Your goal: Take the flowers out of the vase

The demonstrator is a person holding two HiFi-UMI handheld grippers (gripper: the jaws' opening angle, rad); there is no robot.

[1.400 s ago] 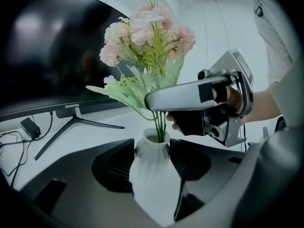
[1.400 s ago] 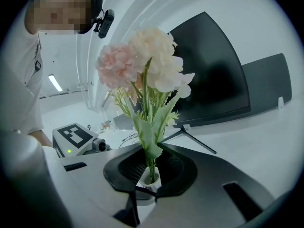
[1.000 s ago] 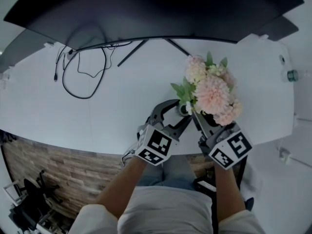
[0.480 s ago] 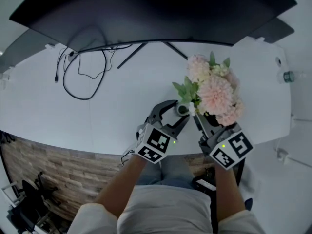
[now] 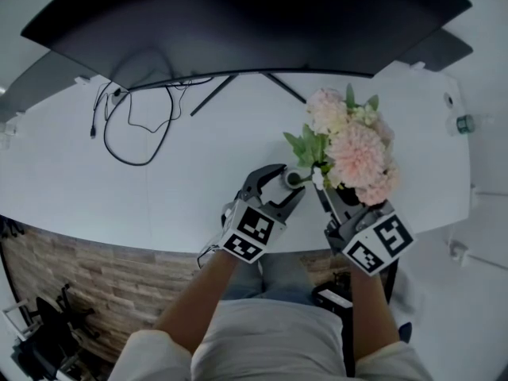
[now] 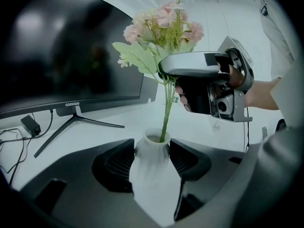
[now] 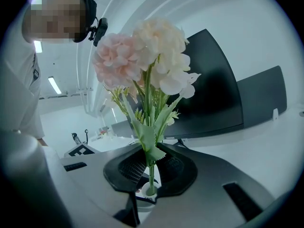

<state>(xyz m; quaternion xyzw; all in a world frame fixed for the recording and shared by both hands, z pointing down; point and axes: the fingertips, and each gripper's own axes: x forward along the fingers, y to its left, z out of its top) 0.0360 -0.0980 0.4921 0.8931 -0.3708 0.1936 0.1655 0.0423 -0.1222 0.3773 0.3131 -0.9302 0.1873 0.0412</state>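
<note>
A bunch of pink and cream flowers (image 5: 353, 151) with green leaves stands over a small white vase (image 5: 294, 179) on the white table (image 5: 79, 181). My left gripper (image 5: 279, 187) is shut on the vase (image 6: 152, 175), its pads pressing the neck from both sides. My right gripper (image 5: 321, 182) is shut on the green stems (image 7: 151, 172) just above the vase mouth (image 7: 149, 192). In the left gripper view the stem (image 6: 165, 113) still enters the vase mouth, and the right gripper (image 6: 164, 72) grips it below the blooms (image 6: 161, 20).
A wide dark monitor (image 5: 238, 22) stands at the back, its stand legs (image 5: 230, 86) spread on the table. A black cable (image 5: 135, 125) loops at the back left. A small bottle (image 5: 467, 123) sits far right. The table's front edge runs just under my grippers.
The right gripper has lifted the flowers a little, so more stem shows above the vase. The left gripper and the vase have stayed put.
</note>
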